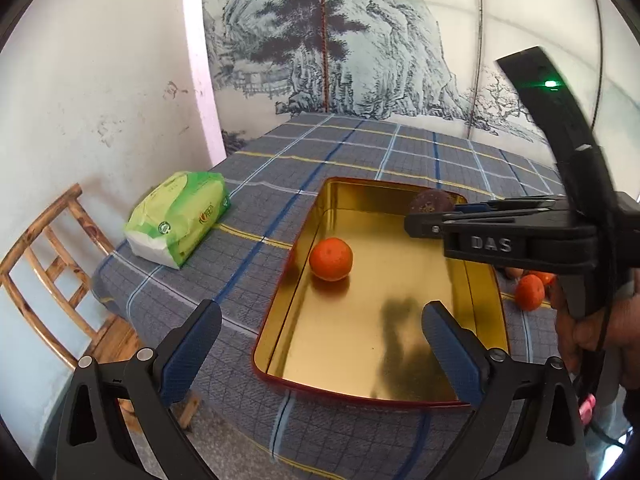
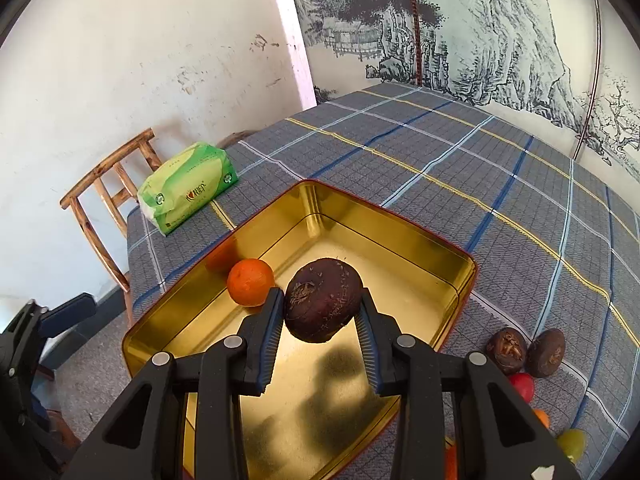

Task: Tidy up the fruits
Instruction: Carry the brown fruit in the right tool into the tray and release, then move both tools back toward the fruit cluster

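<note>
The right gripper [image 2: 320, 308] clasps a dark purple fruit [image 2: 323, 300] over the gold tin [image 2: 452, 258], beside an orange [image 2: 250, 282]; next, lower and let go. The left gripper [image 1: 320, 340] hangs released.

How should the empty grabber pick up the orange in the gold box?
Grip the orange across its round middle, coming from above. It sits by the tin's left wall, so a sideways reach is blocked. The left gripper is open.

Home dining room — checked tablecloth [image 1: 360, 148], wooden chair [image 1: 52, 256], landscape mural [image 1: 340, 40].
</note>
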A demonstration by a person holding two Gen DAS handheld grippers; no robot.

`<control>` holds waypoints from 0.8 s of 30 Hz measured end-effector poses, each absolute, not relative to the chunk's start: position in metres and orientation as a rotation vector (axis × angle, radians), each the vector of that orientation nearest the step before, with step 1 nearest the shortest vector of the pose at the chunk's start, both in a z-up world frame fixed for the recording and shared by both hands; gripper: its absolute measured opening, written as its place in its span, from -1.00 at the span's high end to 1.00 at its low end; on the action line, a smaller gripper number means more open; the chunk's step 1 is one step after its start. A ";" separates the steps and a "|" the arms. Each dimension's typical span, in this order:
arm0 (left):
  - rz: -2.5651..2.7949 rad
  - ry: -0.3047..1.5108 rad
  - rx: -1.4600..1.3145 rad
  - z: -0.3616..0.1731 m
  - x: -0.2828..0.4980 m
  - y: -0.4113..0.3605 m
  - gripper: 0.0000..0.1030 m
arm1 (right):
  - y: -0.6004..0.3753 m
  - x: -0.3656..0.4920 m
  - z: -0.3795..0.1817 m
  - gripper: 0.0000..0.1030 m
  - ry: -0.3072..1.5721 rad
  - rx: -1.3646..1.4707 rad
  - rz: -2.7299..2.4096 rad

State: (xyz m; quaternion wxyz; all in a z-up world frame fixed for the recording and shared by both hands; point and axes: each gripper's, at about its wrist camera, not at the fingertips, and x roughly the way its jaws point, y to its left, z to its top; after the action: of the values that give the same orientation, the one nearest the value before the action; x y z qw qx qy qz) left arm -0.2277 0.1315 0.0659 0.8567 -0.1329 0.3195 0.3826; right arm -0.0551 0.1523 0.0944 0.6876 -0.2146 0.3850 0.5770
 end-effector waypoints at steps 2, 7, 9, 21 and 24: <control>0.797 0.666 -0.301 0.065 -0.230 0.134 -0.93 | 0.156 -0.054 0.091 0.36 0.871 -0.483 1.286; 0.796 0.668 -0.373 0.057 -0.235 0.148 -0.93 | 0.165 -0.052 0.085 0.36 0.884 -0.495 1.275; 0.802 0.668 -0.383 0.056 -0.236 0.151 -0.93 | 0.168 -0.052 0.083 0.36 0.885 -0.503 1.270; 0.868 0.729 -0.306 0.046 -0.230 0.153 -0.93 | 0.186 -0.048 0.078 0.35 0.885 -0.523 1.258; 0.879 0.731 -0.293 0.045 -0.230 0.153 -0.94 | 0.188 -0.049 0.079 0.34 0.881 -0.514 1.265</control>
State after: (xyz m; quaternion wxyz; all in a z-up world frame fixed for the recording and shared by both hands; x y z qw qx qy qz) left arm -0.2301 0.1529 0.0452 0.8309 -0.1380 0.3446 0.4144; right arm -0.0487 0.1876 0.0792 0.6878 -0.2296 0.3937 0.5650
